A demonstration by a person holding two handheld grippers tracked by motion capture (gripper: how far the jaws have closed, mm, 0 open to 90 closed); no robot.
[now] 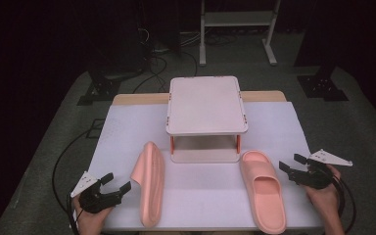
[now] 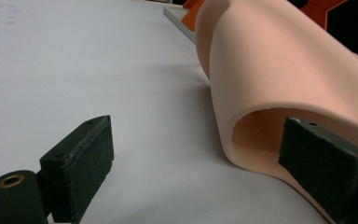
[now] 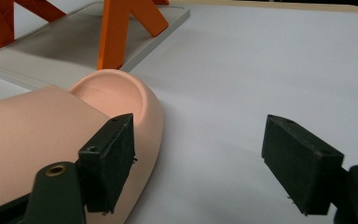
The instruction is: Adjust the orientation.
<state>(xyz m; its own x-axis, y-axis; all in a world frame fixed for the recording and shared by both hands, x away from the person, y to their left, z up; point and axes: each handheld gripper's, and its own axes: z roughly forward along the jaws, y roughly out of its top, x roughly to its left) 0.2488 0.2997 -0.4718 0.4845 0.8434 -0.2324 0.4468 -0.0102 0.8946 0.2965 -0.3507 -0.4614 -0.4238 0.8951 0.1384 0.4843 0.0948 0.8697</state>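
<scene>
The left claw sits low over the near left corner of the table, jaws spread wide and holding nothing, pointing right toward the soft pink foam slipper lying on its side. In the left gripper view that slipper lies just beyond the jaws, its strap opening facing the claw, with one jaw in front of its near edge; whether they touch cannot be told. The person's left hand grips the tool from the near edge of the table, forearm coming up from below.

The right claw hovers at the near right side of the table, jaws also wide apart and empty, aimed left at the second pink foam slipper standing sole-down. In the right gripper view this slipper lies beside one jaw, its toe end toward the far side. The right hand holds the tool with the wrist at the table's right edge, a grey three-cornered plate on top.

Between the two slippers, farther back, stands a small two-tier white plastic rack with orange legs, both shelves bare. The table is covered with a white sheet, a wooden edge showing at its far side. Around it lies a grey carpeted floor with black cables, dark stand bases and a white metal frame at the far end of the dim room.
</scene>
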